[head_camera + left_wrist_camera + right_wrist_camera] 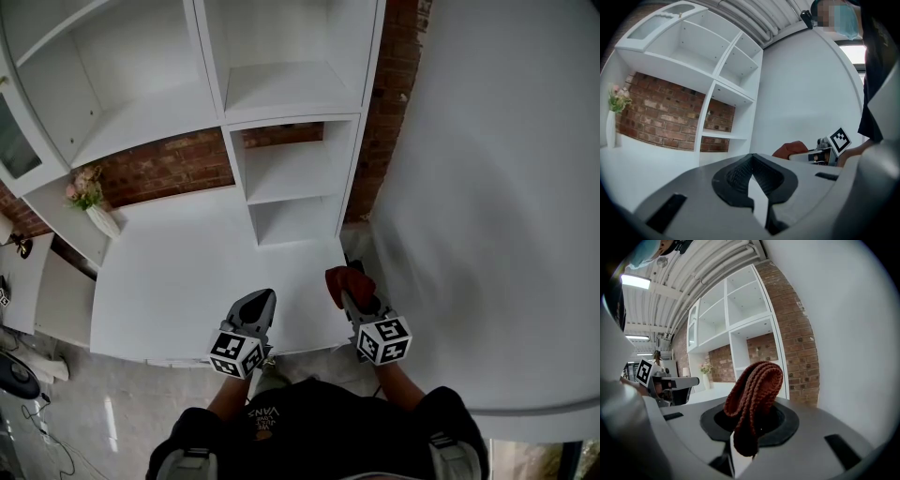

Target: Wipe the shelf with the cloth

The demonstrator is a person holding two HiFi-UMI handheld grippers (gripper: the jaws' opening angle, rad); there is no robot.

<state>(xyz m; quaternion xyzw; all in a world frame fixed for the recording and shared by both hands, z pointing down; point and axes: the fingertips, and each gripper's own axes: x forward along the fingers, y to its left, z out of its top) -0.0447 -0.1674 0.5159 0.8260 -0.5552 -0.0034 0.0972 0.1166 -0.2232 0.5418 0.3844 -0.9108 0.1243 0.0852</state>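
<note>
At the far left of the head view, a white vase of pale flowers [98, 217] stands on the white bench [187, 272], against the red brick wall [169, 167]. At lower centre-left, the left hand-held gripper [265, 297] hovers over the bench's near edge, its jaws pressed together with nothing between them. In the upper centre rises the white open shelf unit [292, 171], its visible compartments bare. Just right of centre, the right hand-held gripper [347, 295] pinches a rust-red knitted cloth [349, 278]. The cloth is folded over and stands up above the jaws, well apart from the shelf unit. It looks light, soft and floppy, so it will likely sag and bunch. Holding it at the middle of the fold seems sound, since that leaves loose fabric free for wiping.
</note>
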